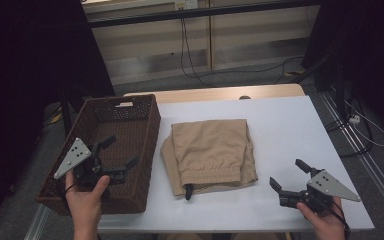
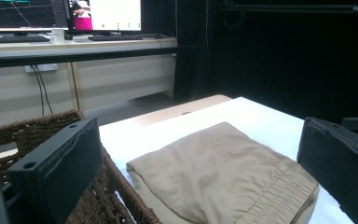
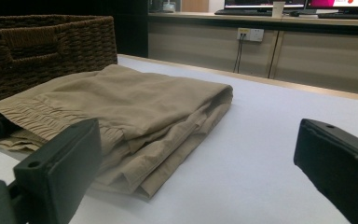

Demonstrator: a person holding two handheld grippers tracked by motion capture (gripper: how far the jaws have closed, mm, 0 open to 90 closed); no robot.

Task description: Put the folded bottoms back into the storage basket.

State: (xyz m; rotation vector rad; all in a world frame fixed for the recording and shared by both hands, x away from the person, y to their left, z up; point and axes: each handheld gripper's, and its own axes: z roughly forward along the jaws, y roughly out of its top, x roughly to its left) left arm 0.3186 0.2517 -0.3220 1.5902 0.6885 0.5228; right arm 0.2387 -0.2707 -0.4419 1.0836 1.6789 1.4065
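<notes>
Tan folded shorts (image 1: 211, 152) lie flat in the middle of the white table (image 1: 290, 130). The stretchy waistband is on the near side, toward the person, and a small black cord end sticks out from under it. The folded edge with its stacked layers faces the right side of the table.

Just to the left of the shorts sits a dark brown woven basket (image 1: 150, 125), close beside them. It has a cut-out handle in its far wall.

The left gripper (image 1: 114, 156) is held up over the near part of the basket. Its two black jaws are spread wide apart, with nothing between them. In the left gripper view, the jaws stand far apart at the bottom, with the basket rim (image 2: 116, 184) and the shorts (image 2: 223, 172) beyond them.

The right gripper (image 1: 289, 175) is low over the near right part of the table, well apart from the shorts. Its jaws are spread wide too and pinch nothing. In the right gripper view, the shorts (image 3: 121, 107) lie ahead and to the left, with the basket (image 3: 46, 46) behind them.
</notes>
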